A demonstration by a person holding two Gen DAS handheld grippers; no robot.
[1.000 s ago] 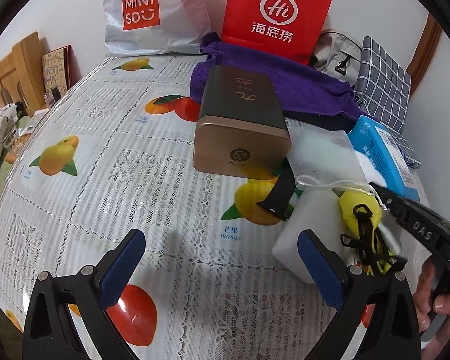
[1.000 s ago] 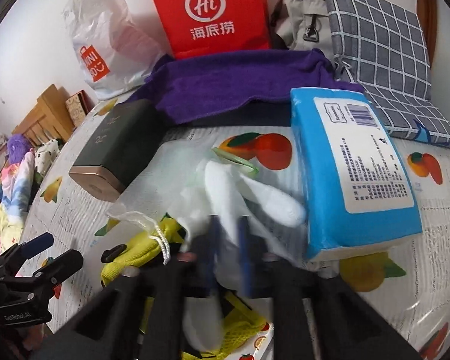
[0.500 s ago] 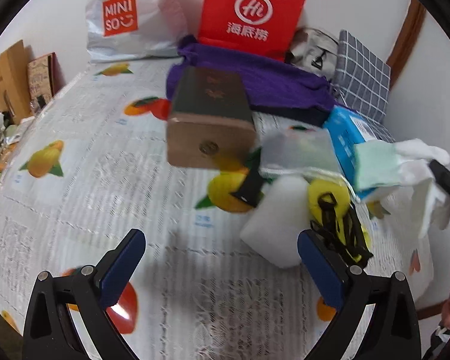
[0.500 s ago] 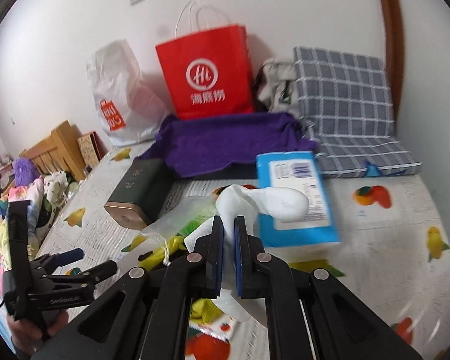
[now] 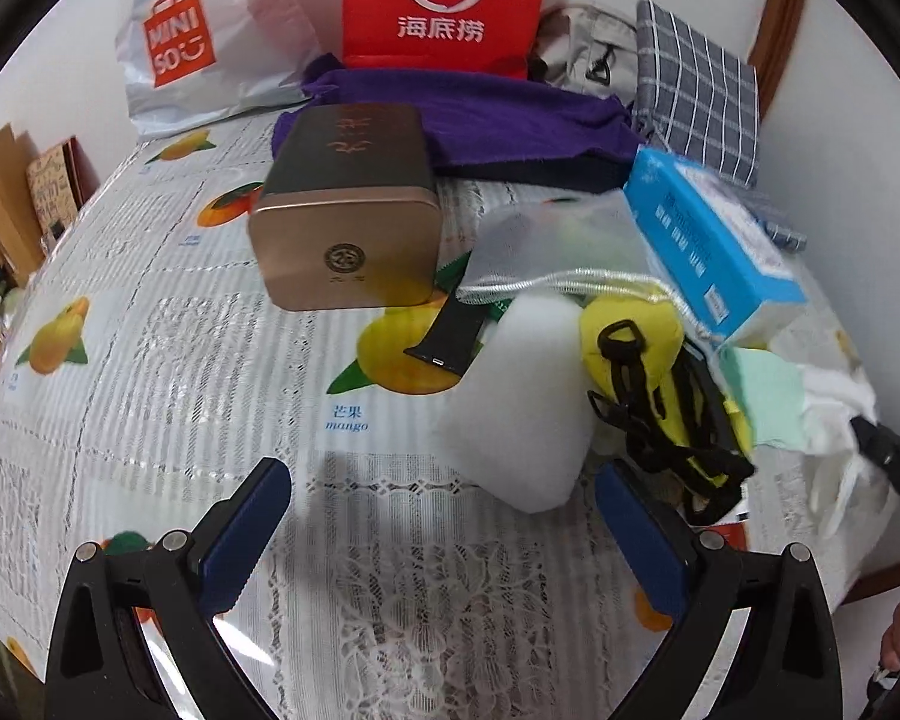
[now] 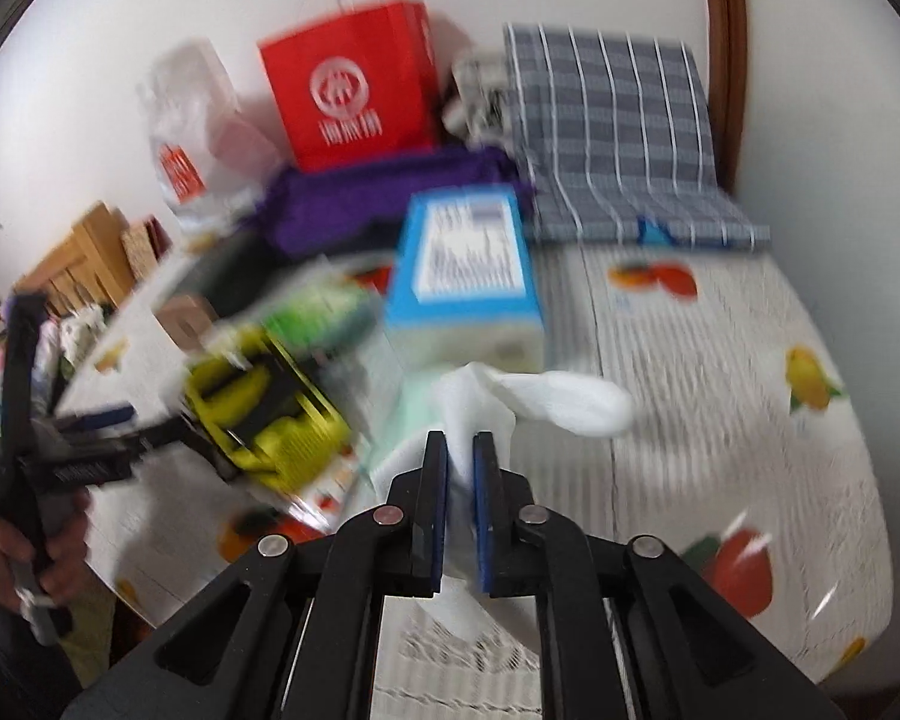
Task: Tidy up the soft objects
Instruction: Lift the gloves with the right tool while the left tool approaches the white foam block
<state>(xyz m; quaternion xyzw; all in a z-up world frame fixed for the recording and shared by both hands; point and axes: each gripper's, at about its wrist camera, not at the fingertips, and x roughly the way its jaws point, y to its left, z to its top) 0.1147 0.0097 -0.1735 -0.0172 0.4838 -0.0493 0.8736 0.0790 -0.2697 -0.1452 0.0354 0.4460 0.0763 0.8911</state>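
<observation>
My right gripper (image 6: 461,450) holds a white cloth (image 6: 546,402) between its blue pads, and its jaws are opening slightly. The cloth hangs over the tablecloth, right of the pile. In the left wrist view the same white cloth (image 5: 834,420) and a mint-green piece (image 5: 762,396) sit at the right gripper's black tip (image 5: 888,456). My left gripper (image 5: 444,480) is open and empty, low over the tablecloth. Ahead of it lie a white foam block (image 5: 522,414), a yellow item with black straps (image 5: 636,354) and a sheer drawstring pouch (image 5: 558,246).
A gold tin box (image 5: 342,222), a black watch strap (image 5: 450,336) and a blue tissue pack (image 5: 702,240) lie around the pile. At the back are a purple towel (image 5: 480,114), a red paper bag (image 5: 444,0), a white plastic bag (image 5: 198,42) and a checked cushion (image 5: 696,84). A hand (image 6: 36,546) grips the left gripper.
The right gripper pulled the white cloth up out of the pile and carried it right, over open tablecloth. The left gripper shifted a little and rolled, staying open.
</observation>
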